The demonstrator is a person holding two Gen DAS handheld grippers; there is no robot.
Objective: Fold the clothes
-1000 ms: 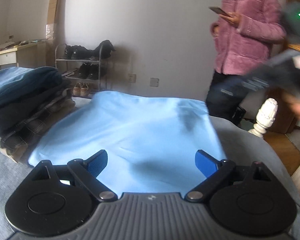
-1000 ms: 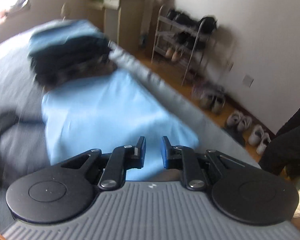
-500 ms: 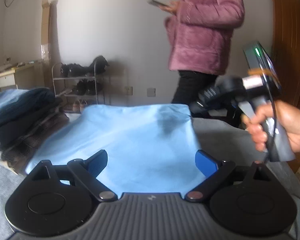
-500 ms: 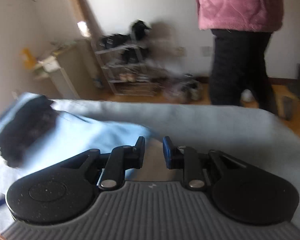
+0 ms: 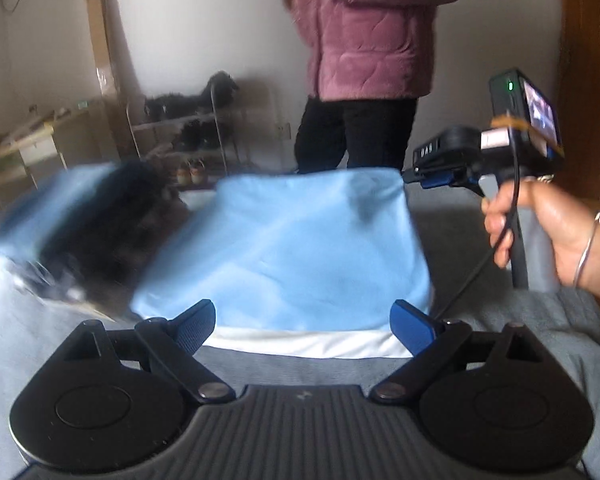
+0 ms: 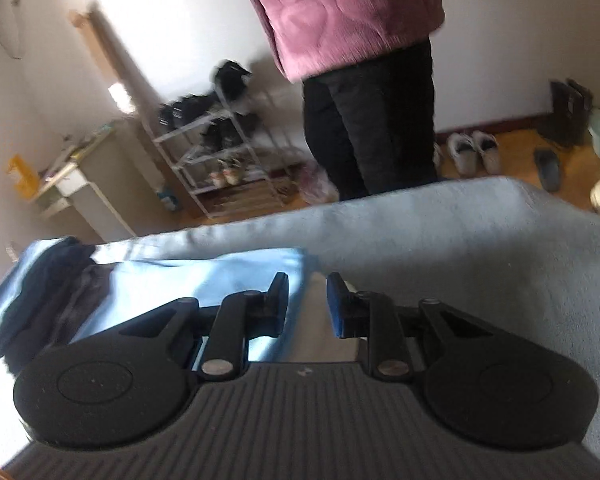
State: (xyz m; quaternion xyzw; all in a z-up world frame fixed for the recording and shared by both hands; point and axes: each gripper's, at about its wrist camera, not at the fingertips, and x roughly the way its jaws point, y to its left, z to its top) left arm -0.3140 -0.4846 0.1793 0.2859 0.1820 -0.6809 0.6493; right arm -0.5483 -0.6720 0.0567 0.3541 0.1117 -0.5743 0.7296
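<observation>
Blue cloth (image 5: pixel 296 240) lies flat mid-frame on the bed (image 6: pixel 460 240): light, soft, limp. Pinch its corners. Your left hand-held gripper (image 5: pixel 304 322) gapes wide, empty; right hand-held gripper (image 6: pixel 307 304) barely parted, empty.

Off-white plaster wall (image 6: pixel 500 60) at back, w/ tall cardboard strip (image 5: pixel 108 52) leaning on it. Metal wire shoe rack (image 6: pixel 224 164) against wall, dark shoes on upper shelves, pale pair lower; low white-and-wood desk (image 6: pixel 80 184) to its left w/ yellow box (image 6: pixel 20 172) on top. Orange-brown wood floor (image 6: pixel 520 160) at right w/ white sneakers (image 6: pixel 474 152) and dark slipper (image 6: pixel 548 164); person in pink quilted jacket (image 5: pixel 372 36) stands by grey-blue bed cover (image 6: pixel 480 240); strong daylight on left.
</observation>
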